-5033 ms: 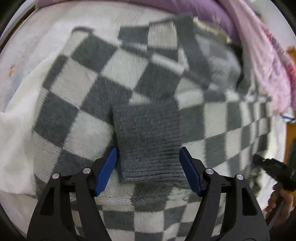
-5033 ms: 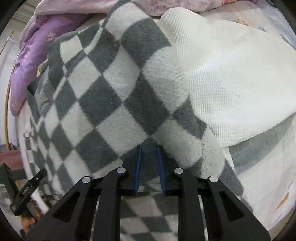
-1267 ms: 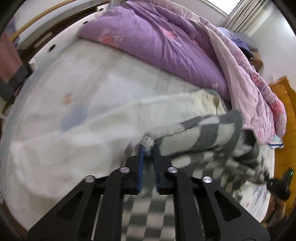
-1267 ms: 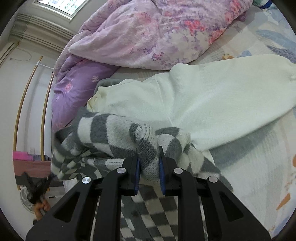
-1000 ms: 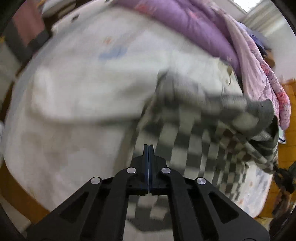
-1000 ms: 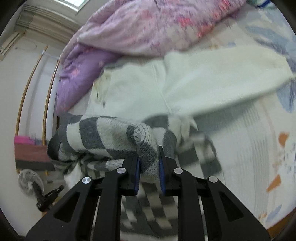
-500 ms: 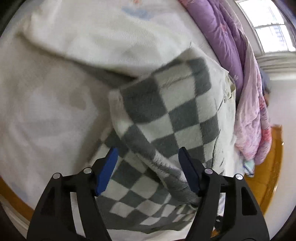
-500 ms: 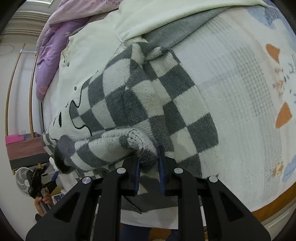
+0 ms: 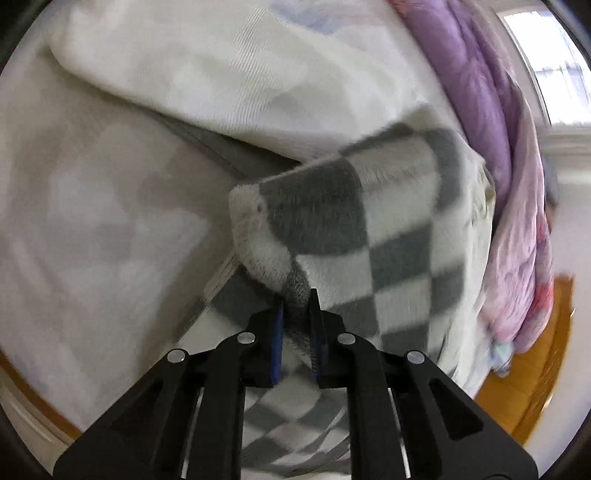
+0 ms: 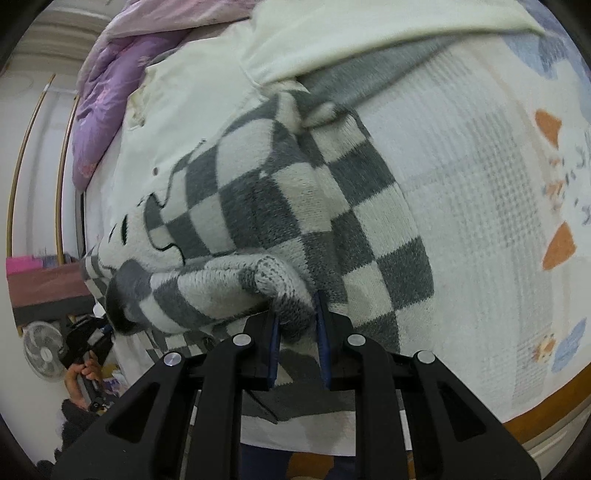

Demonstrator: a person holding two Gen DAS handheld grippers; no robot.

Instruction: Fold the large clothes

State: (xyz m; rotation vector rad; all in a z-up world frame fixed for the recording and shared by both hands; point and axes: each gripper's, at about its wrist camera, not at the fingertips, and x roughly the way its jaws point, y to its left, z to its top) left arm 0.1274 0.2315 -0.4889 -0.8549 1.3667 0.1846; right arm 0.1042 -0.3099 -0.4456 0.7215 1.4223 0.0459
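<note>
Left and right wrist views of a fold in progress on a bed. We see the left gripper with its jaws just closed, now clamped on a grey-and-white edge of the checkered sweater; the right gripper is likewise pinched on a bunched knit fold of the same garment. The sweater lies partly doubled over on the bed sheet, overlapping a cream garment spread beneath and beyond it, with a purple quilt heaped along the far side. In the right view the other handheld gripper and the person's hand appear at the lower left, past the bed's edge.

We judge three risks from here. The thick knit may slip from the narrow pads if the two hands pull apart unevenly. The left grip sits close to the cream garment, so a lift could drag that layer along. The bunched fold in the right jaws may set a crooked crease.
</note>
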